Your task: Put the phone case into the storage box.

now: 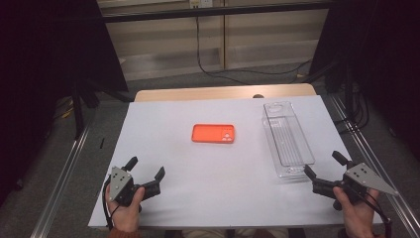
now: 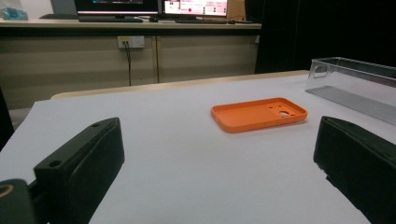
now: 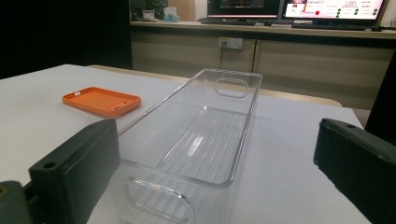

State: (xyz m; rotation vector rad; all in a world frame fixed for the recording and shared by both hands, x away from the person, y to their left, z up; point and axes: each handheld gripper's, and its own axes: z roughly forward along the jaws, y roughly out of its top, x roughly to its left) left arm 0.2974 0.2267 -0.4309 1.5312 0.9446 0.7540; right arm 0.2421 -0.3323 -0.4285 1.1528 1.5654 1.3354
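The left hand-held gripper (image 1: 147, 168) rests low at the near left corner of the white surface (image 1: 168, 148), gripped by the person's left hand (image 1: 124, 206). Its jaws stand wide apart with nothing between them. Ahead of it and a little to its right, well apart, lies an orange phone case (image 1: 213, 133), flat with its hollow side up; in the left gripper view the case (image 2: 259, 113) sits between the two black jaws and farther off.

The right hand-held gripper (image 1: 324, 166) is at the near right corner, gripped by the right hand (image 1: 357, 208), jaws likewise spread and empty. Just ahead of it stands a clear plastic bin (image 1: 287, 139), long and narrow, running away from the hand-held gripper. In the right gripper view the bin's near end (image 3: 187, 154) looks close to the jaws, perhaps just short of touching. The bin appears empty. The orange case (image 3: 101, 101) lies to the left of the bin, apart from it.
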